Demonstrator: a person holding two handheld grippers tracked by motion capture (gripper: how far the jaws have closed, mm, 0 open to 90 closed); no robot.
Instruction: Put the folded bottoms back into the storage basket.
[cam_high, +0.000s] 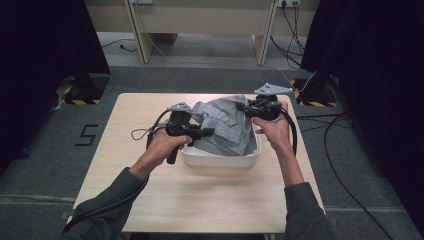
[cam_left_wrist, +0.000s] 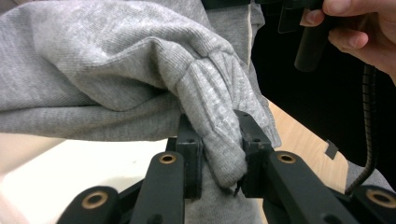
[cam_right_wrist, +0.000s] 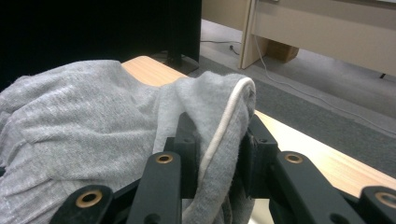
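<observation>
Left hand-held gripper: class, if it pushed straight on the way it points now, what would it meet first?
The grey garment. The left hand-held gripper already pinches a ribbed fold of it, and more of the cloth bunches directly ahead. The person's other hand lies beyond, up to the right, probably off that line.

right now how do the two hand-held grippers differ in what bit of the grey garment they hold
The left hand-held gripper pinches a ribbed, cuff-like fold of the grey garment; the right hand-held gripper pinches an edge with a pale seam. In the high view, the left one sits at the near left corner of the white tub, the right one at its far right. Both are shut on cloth.
</observation>
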